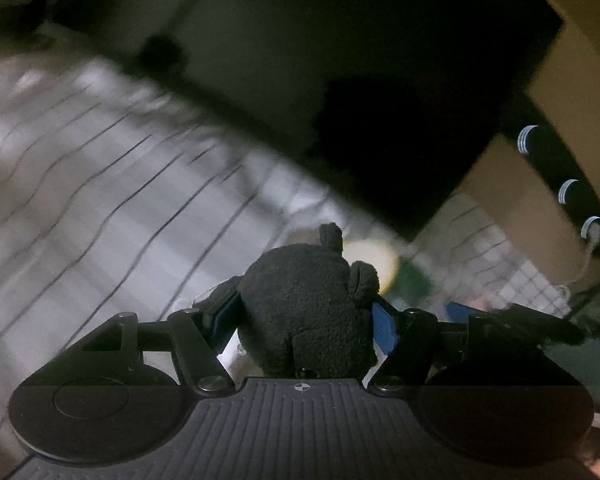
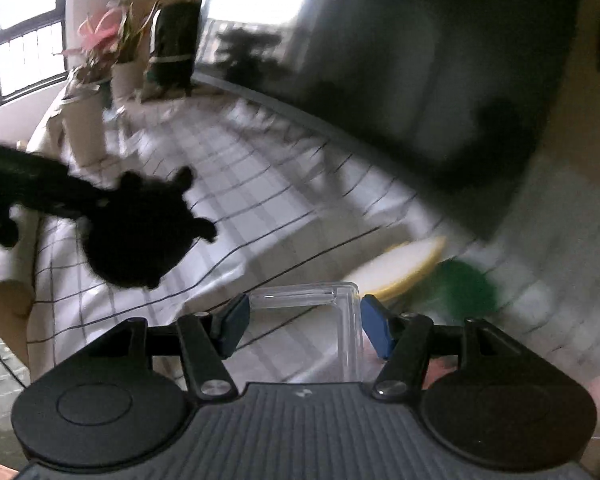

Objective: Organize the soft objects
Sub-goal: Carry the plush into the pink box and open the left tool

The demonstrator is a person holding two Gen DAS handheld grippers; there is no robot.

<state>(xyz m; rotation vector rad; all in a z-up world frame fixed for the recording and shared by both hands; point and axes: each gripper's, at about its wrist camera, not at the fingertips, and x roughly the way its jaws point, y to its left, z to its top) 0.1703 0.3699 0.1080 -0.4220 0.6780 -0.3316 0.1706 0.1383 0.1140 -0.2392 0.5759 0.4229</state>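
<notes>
A black plush toy [image 1: 308, 300] with small round ears sits between the blue pads of my left gripper [image 1: 304, 304], which is shut on it. In the right wrist view the same toy [image 2: 140, 232] hangs at the left, above the checked cloth [image 2: 260, 200]. My right gripper [image 2: 304, 320] has a clear plastic box [image 2: 340, 320] between its blue pads, and both pads touch the box's sides. Beyond the box lie a cream and yellow round soft thing [image 2: 404, 268] and a green soft thing [image 2: 464, 284], both blurred.
A large dark screen [image 2: 420, 80] stands behind the cloth-covered surface. Potted plants [image 2: 100, 48] stand at the far left by the windows. In the left wrist view a dark strip with several round white marks [image 1: 568, 192] runs along a tan wall.
</notes>
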